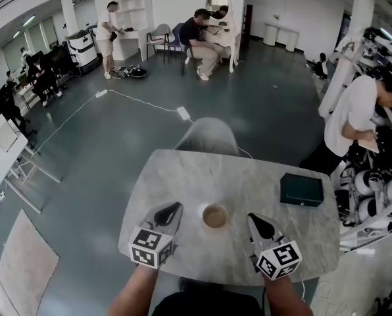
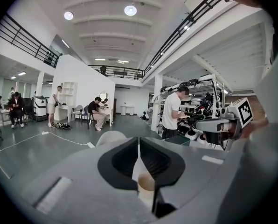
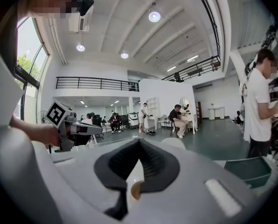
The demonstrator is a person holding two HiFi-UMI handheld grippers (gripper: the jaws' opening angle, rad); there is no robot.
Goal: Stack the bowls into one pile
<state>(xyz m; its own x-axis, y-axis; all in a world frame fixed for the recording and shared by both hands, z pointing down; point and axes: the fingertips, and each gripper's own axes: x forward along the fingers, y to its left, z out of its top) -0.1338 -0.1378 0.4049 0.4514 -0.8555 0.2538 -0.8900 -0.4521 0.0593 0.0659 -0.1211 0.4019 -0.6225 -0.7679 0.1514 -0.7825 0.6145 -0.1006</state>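
While the bowl point(image 1: 215, 216) is sitting on the table point(image 1: 248, 176) between the 2 grippers, touching neither, the left gripper point(image 1: 177, 207) is showing jaws a sliver apart and empty, and the right gripper point(image 1: 252, 218) is showing them closed, empty.

Grey hand-held grippers point(image 1: 177, 207), black jaws, square-marker cubes point(image 1: 150, 247)

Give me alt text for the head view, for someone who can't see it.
A tan bowl sits on a pale marble table, flanked by the left tool and right tool. A dark green box lies toward the table's right edge.
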